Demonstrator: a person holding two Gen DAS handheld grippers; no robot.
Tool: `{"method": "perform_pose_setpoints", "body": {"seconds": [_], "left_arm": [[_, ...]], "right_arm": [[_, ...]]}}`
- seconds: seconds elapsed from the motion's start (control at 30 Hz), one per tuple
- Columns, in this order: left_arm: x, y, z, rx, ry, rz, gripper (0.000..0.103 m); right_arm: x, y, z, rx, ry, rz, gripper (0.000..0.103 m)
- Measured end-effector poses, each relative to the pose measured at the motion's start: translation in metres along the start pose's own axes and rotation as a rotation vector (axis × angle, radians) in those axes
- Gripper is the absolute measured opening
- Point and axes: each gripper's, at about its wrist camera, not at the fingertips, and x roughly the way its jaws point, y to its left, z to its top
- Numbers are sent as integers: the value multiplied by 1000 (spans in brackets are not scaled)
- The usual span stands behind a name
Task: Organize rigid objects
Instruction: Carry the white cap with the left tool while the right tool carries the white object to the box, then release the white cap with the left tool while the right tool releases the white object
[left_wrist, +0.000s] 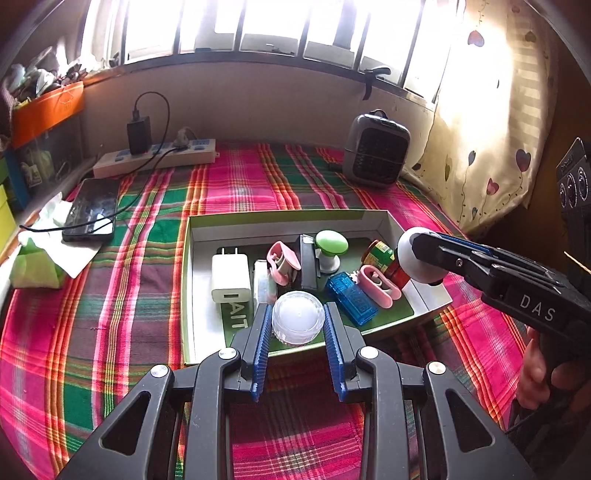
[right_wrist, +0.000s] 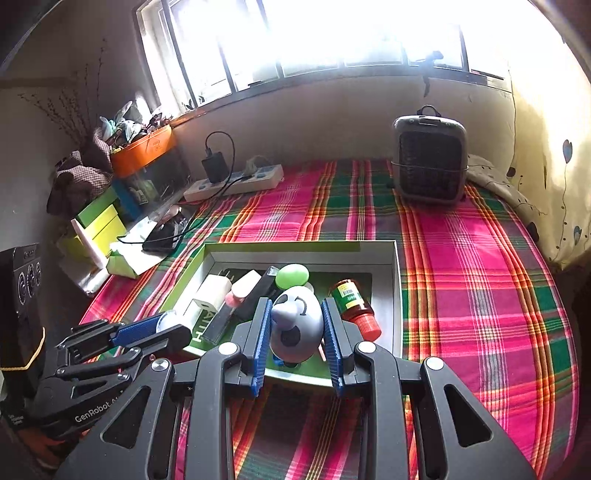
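Observation:
A shallow green-and-white box (left_wrist: 288, 215) sits on the plaid cloth and holds several small items: a white charger (left_wrist: 231, 278), pink clips (left_wrist: 282, 262), a green-topped knob (left_wrist: 331, 243), a blue case (left_wrist: 351, 298) and a red-capped bottle (right_wrist: 354, 304). My left gripper (left_wrist: 298, 317) is shut on a clear round lidded jar (left_wrist: 298, 320) over the box's near edge. My right gripper (right_wrist: 295, 328) is shut on a grey egg-shaped toy with a drawn face (right_wrist: 297, 326), held over the box's near right corner; the toy also shows in the left wrist view (left_wrist: 419, 256).
A grey heater (left_wrist: 375, 149) stands at the back right. A power strip (left_wrist: 155, 157) with a black adapter lies at the back left. A phone (left_wrist: 92, 210) on a cable and crumpled tissue (left_wrist: 48, 236) lie at the left. Boxes line the left edge.

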Motion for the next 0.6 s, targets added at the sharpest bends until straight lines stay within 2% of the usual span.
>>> {"method": "perform_pose_setpoints", "body": {"seconds": [0.6], "left_arm": [[33,6,4,-7,49,1,27]], "right_arm": [[68,-28,43,38,63,-44,29]]}}
